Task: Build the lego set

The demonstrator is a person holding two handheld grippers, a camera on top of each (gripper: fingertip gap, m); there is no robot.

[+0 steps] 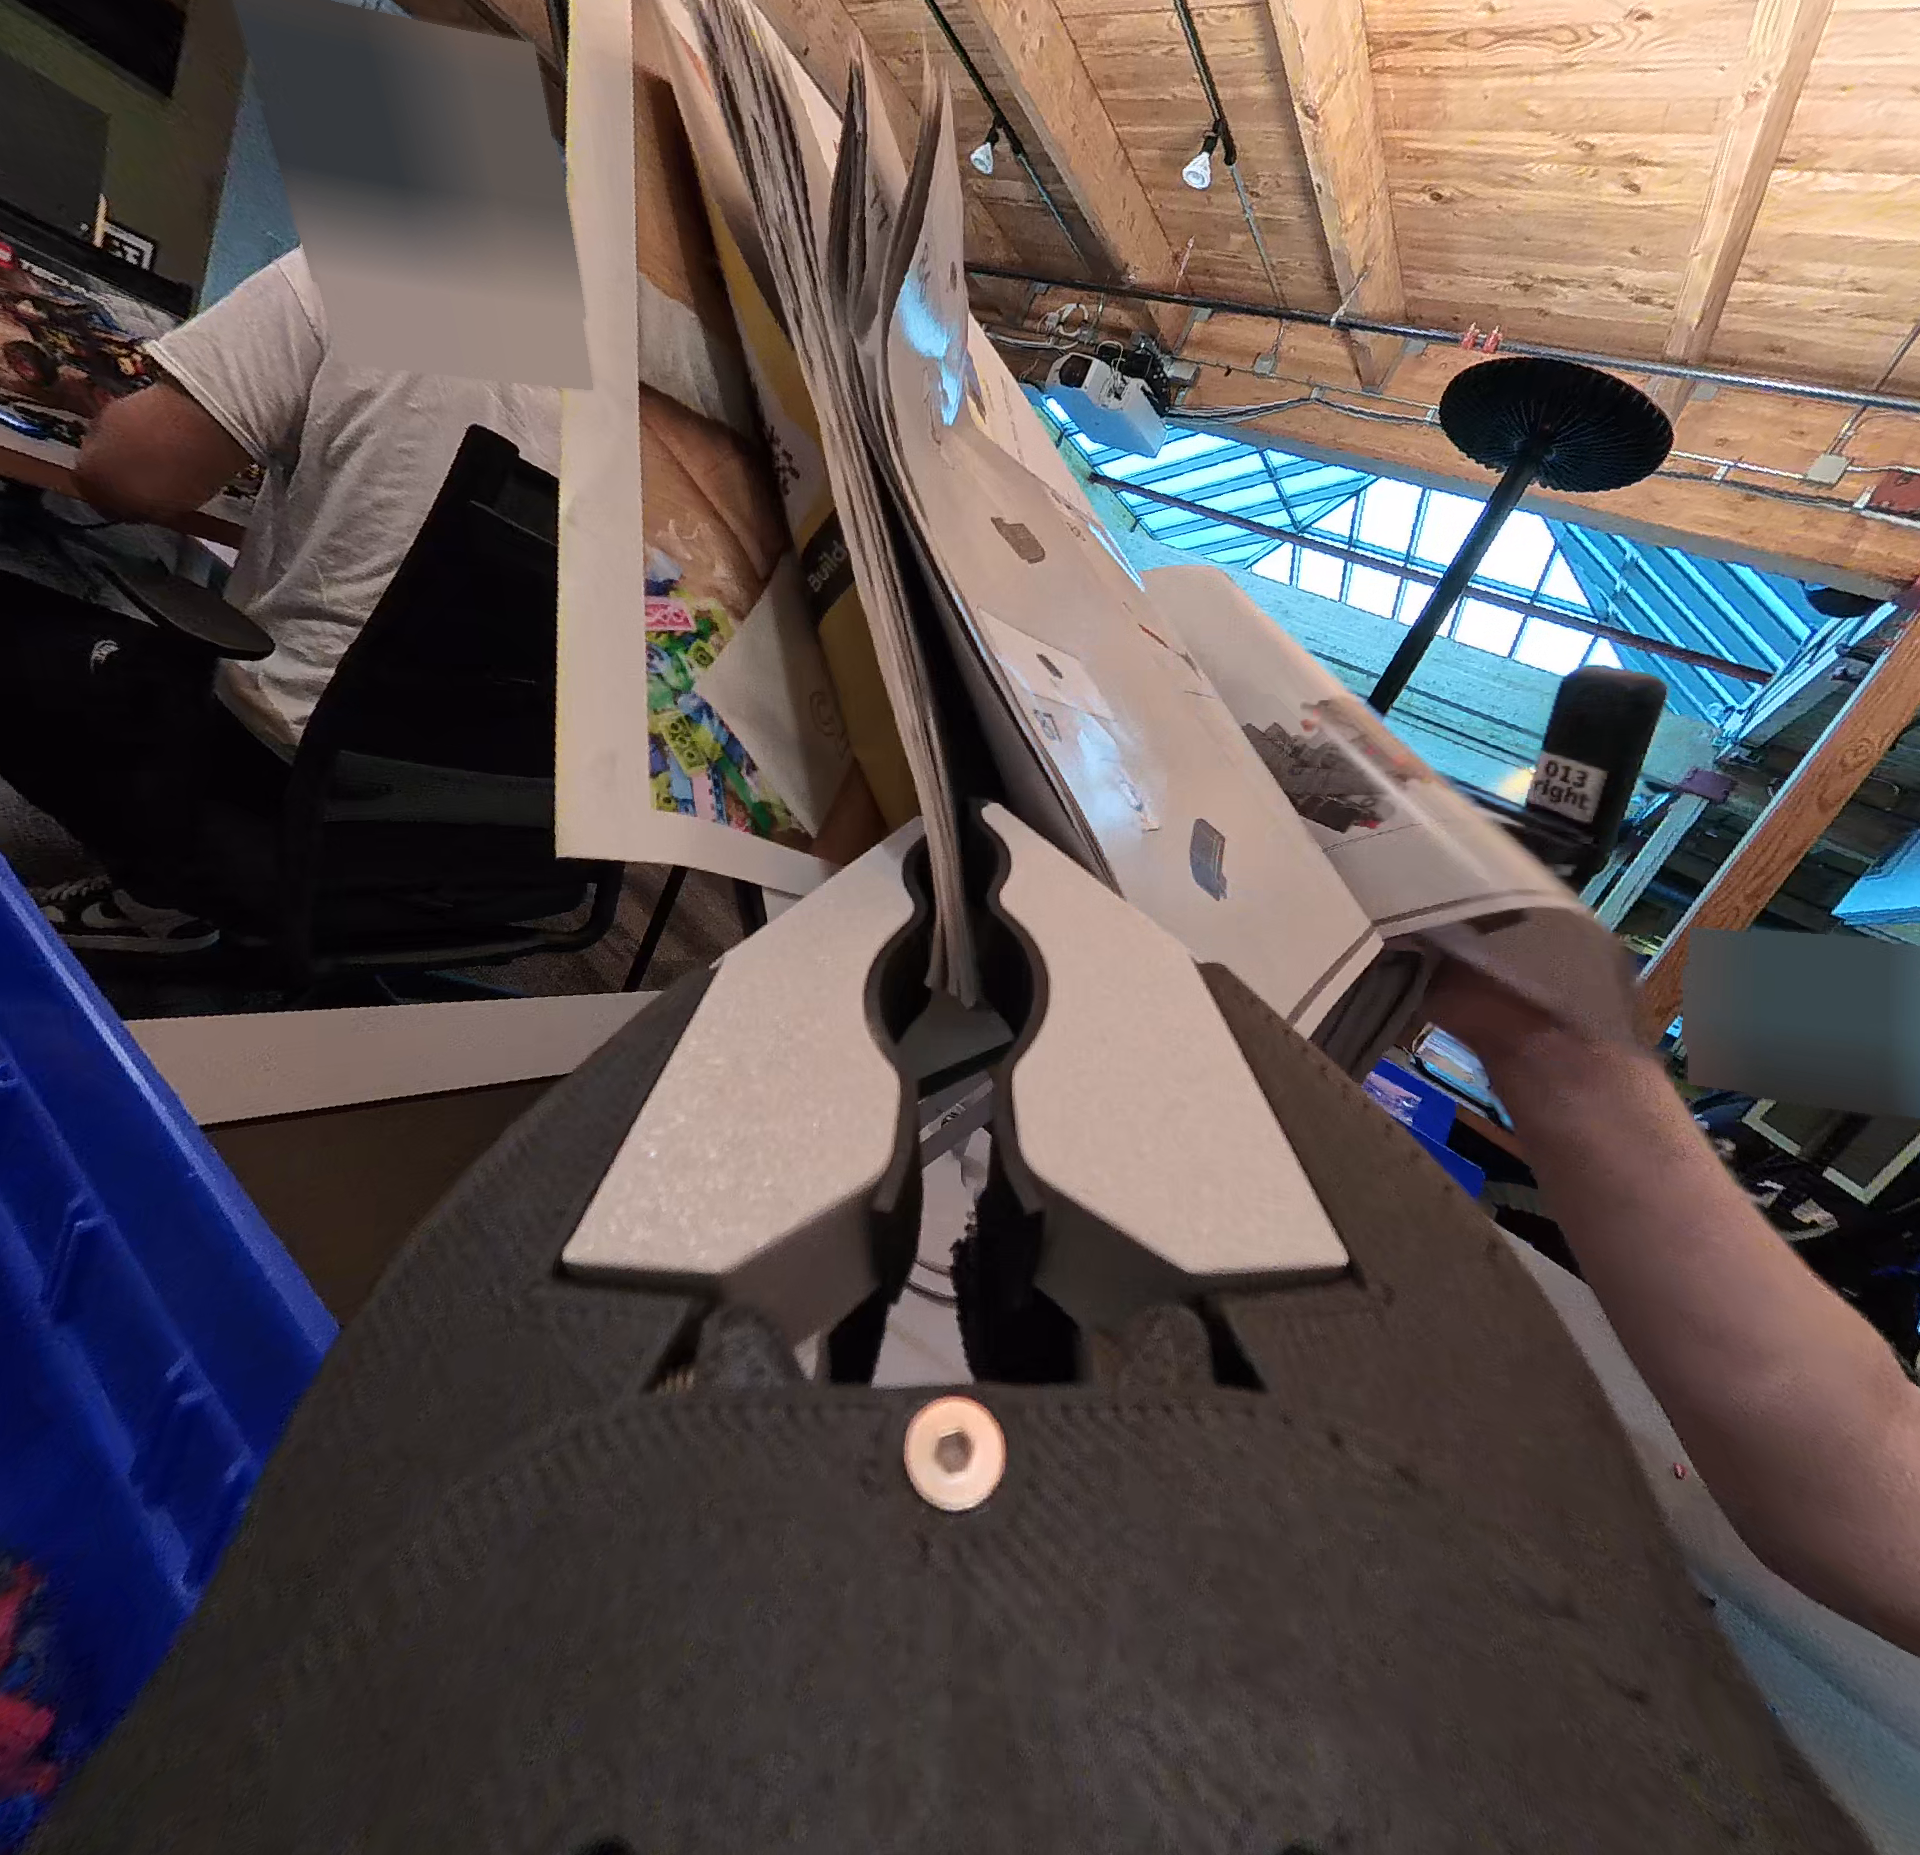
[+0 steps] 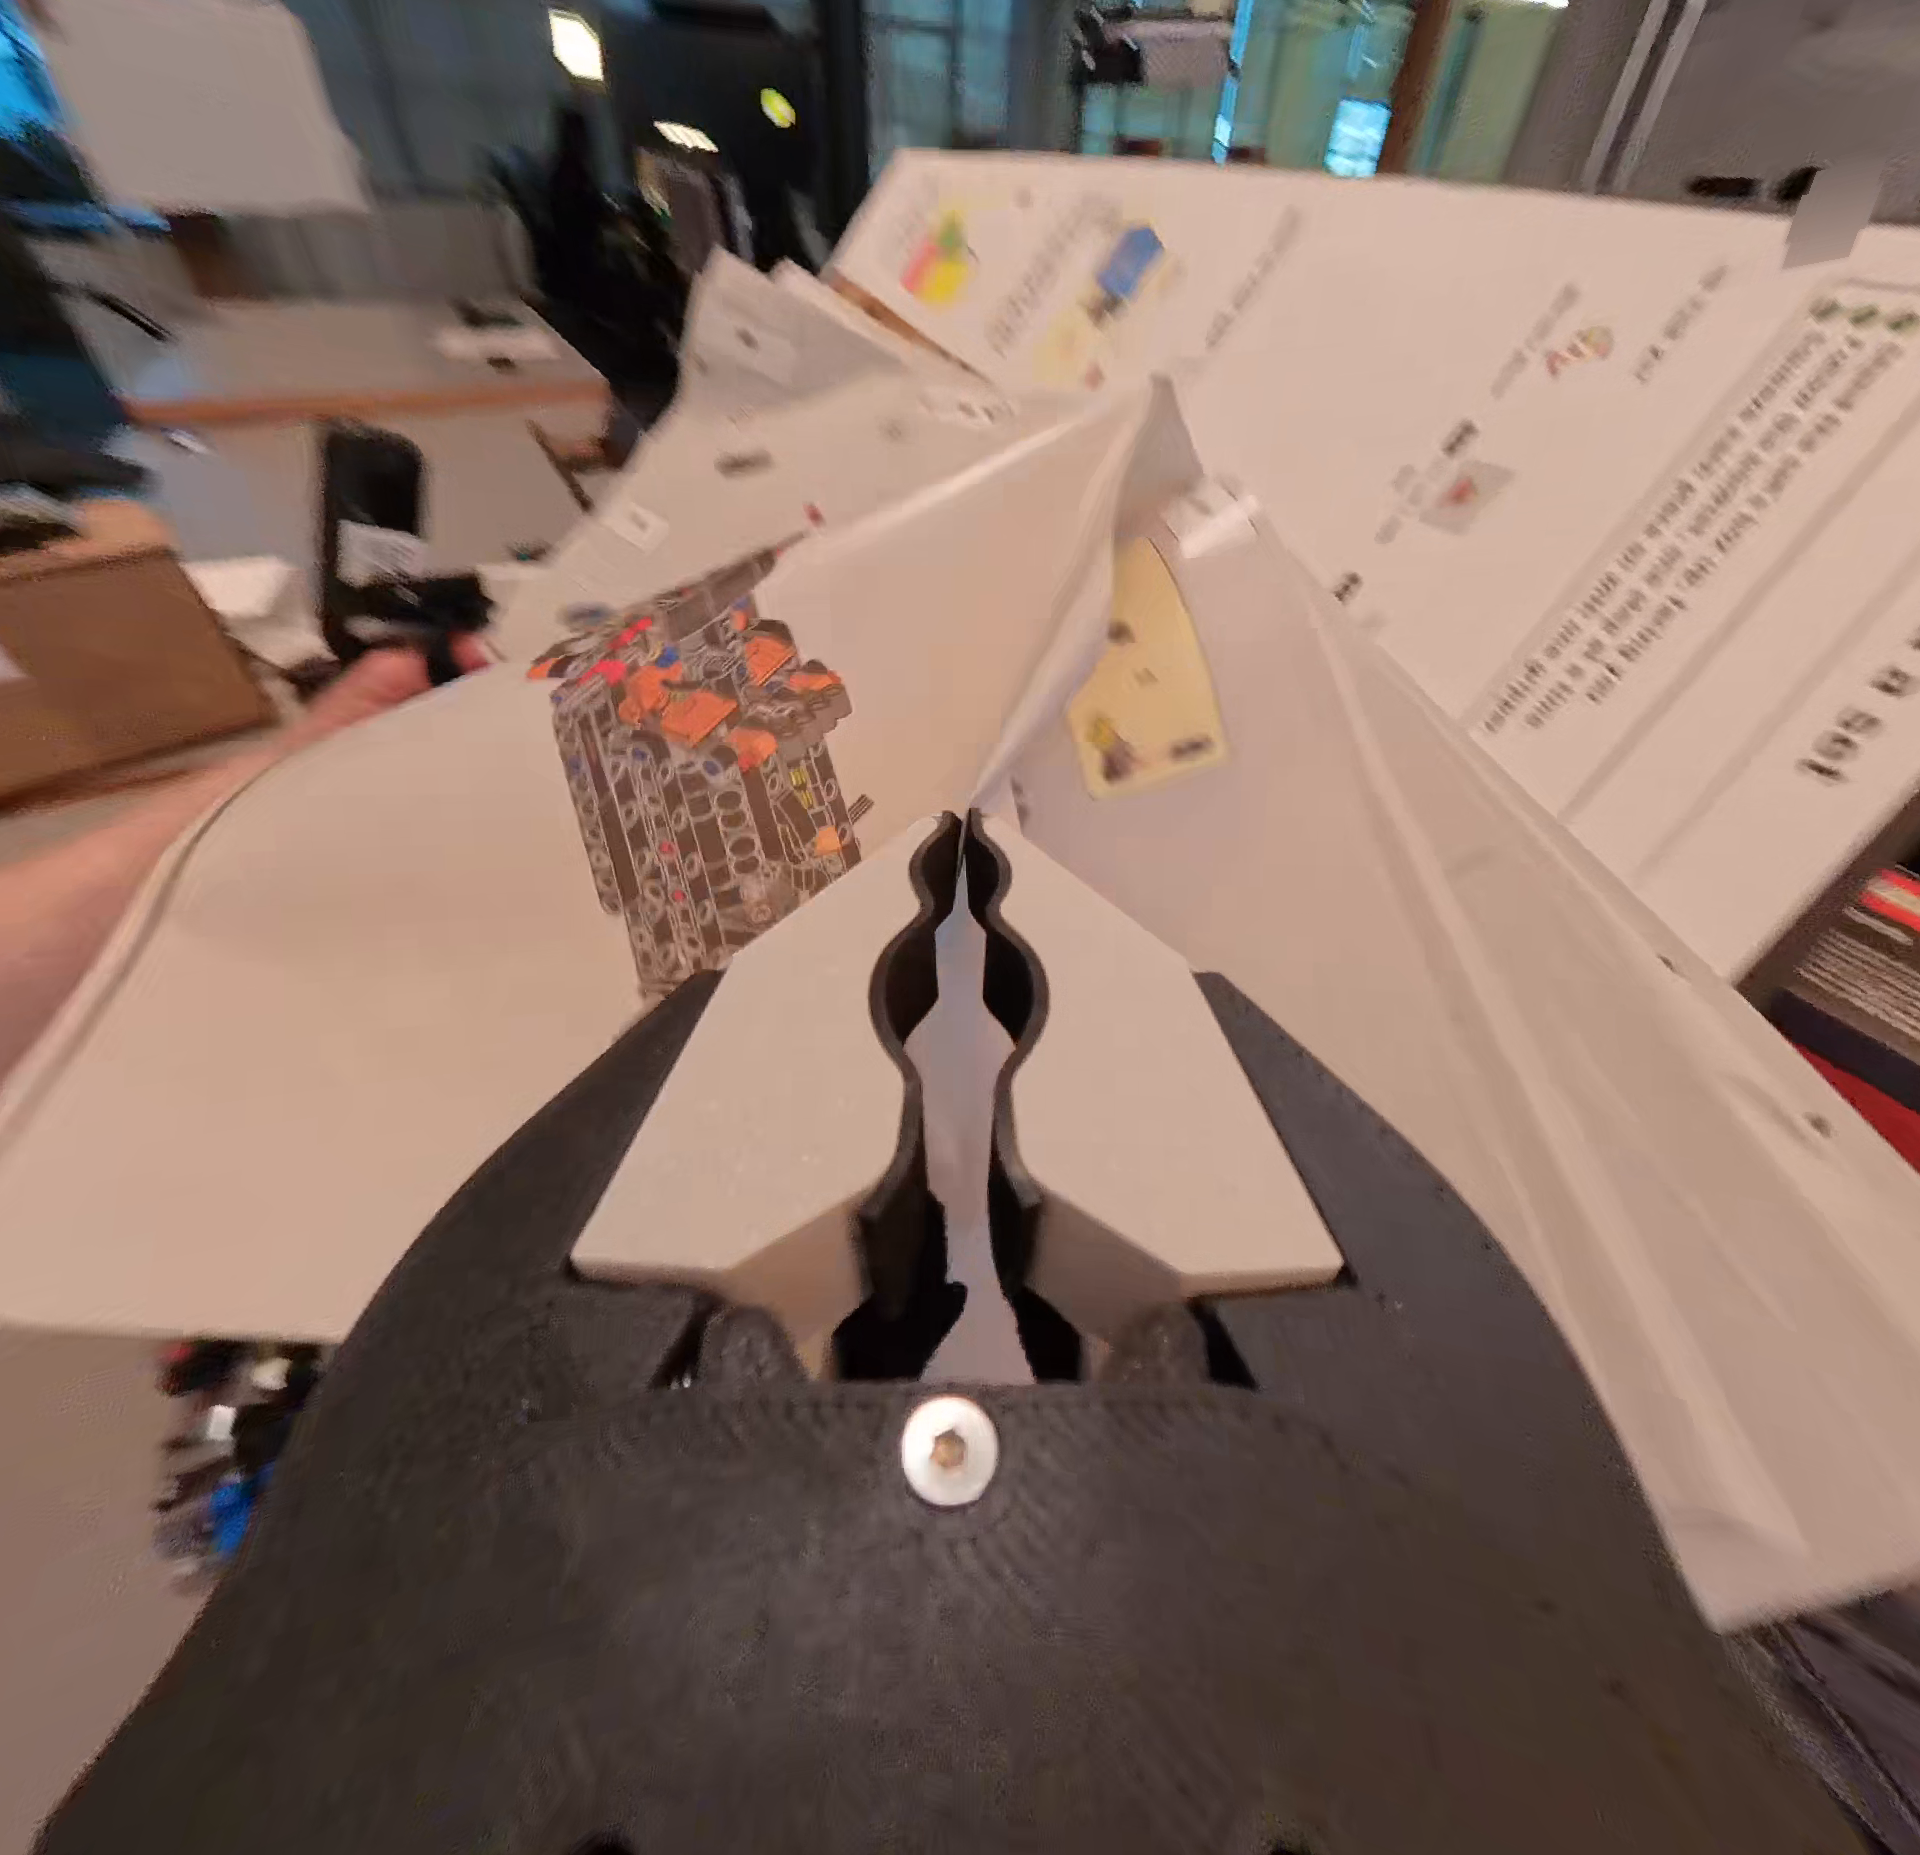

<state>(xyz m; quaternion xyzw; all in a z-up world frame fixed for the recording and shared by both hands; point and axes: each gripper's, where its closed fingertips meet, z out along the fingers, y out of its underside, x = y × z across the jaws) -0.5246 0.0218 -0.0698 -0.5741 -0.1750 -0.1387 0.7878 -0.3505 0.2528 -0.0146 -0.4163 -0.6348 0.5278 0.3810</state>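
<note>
Clearly the build has hardly begun, as far as these views show: no assembled model appears anywhere, and both claws are busy with the instruction booklet instead of bricks. The left claw is closed on a thick sheaf of pages near the booklet's lower edge, holding it up on end so the leaves fan out above. The right claw pinches a single thin page, its jaws nearly together, with the pages spreading to either side; one shows a printed black and orange model. In the left wrist view a bare forearm reaches to the booklet's far edge, where the blur hides the other claw. My judgement is that the right page is being sought, so all the actual assembly remains. Loose pieces are hard to make out: only a blurred dark scatter low on the left of the right wrist view, which may be parts.

A white bench edge shows below the booklet, with a blue bin close on the left. Behind it a person in a white shirt sits in a black chair. Overhead run wooden ceiling planks with track spotlights and a skylight. The right wrist view is motion-blurred, showing another pale desk and a cardboard box.
</note>
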